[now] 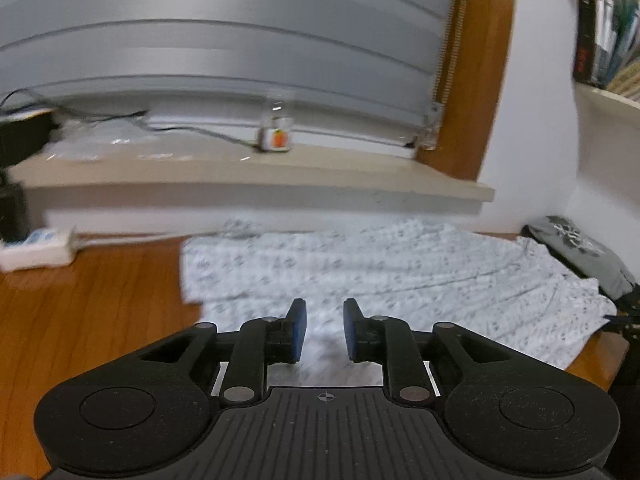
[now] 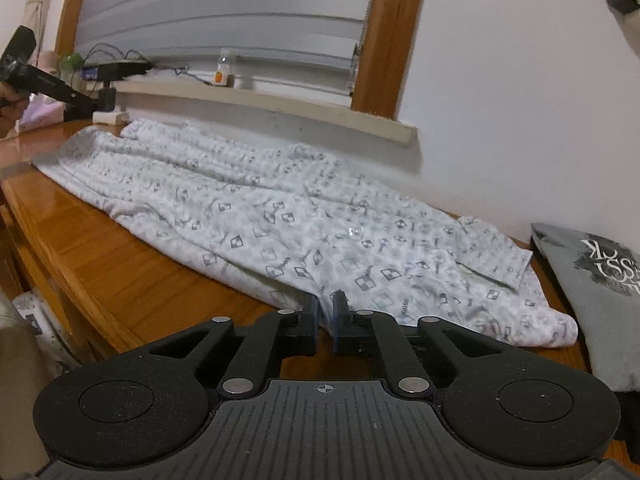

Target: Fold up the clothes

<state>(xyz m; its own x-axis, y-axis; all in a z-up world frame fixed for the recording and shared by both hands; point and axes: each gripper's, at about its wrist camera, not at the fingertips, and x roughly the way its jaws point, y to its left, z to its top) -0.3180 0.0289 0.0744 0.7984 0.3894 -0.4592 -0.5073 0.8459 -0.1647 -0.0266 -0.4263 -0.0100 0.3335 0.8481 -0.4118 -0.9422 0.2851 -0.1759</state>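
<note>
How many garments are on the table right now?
2. The white patterned shirt lies spread along the wooden table below the window sill; a folded grey printed garment sits at its right end. More may lie outside the frames.

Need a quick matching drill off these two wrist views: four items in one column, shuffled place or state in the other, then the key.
Things:
1. left gripper
2. right gripper
3. grey printed garment
4. small bottle with orange label

Places or states:
A. on the window sill
B. fingers nearly closed at the near edge of the patterned shirt
C. fingers apart, above the patterned shirt
D. lying to the right of the patterned shirt

Pairs: 1-C, 2-B, 3-D, 4-A
</note>
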